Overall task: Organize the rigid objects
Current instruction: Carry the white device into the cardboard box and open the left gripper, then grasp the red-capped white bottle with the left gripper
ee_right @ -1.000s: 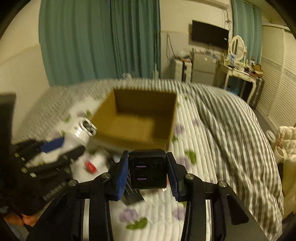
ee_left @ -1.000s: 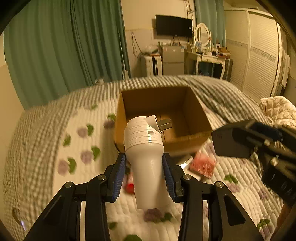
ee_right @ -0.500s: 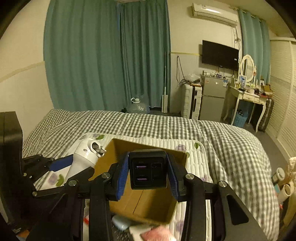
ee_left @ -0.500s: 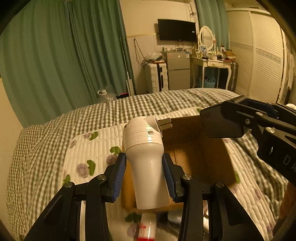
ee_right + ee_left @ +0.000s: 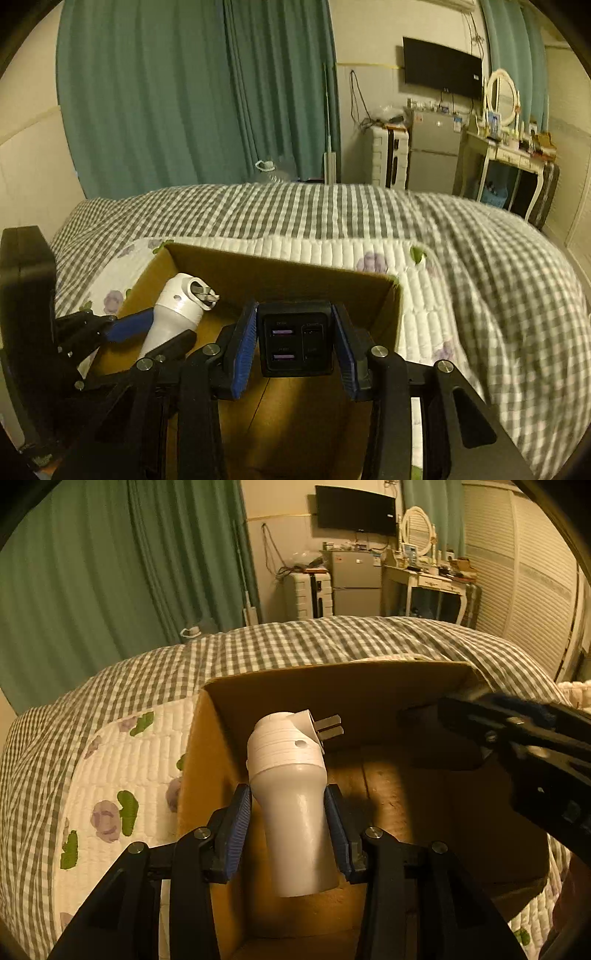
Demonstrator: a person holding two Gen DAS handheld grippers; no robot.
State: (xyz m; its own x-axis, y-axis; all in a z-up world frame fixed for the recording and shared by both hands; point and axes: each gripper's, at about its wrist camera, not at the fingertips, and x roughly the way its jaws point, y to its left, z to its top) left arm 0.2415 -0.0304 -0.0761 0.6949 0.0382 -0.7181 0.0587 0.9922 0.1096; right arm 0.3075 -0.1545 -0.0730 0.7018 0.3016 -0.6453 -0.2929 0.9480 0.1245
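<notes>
**Plug adapter and charger now over the box**

Left wrist view: my left hand-held gripper (image 5: 288,827) is clamped on the white plug adapter (image 5: 290,797), which has moved from above the bed to inside the cardboard box (image 5: 332,686).

Right wrist view: my right hand-held gripper (image 5: 294,343) grips the black USB charger (image 5: 294,343), likewise carried over the box, so both look ready to release.

Both wrist cameras look forward and down along their jaws, close above an open cardboard box (image 5: 332,686) on the bed (image 5: 480,258). Both views share the box and the far wall's television (image 5: 441,68); each catches the other gripper.
</notes>
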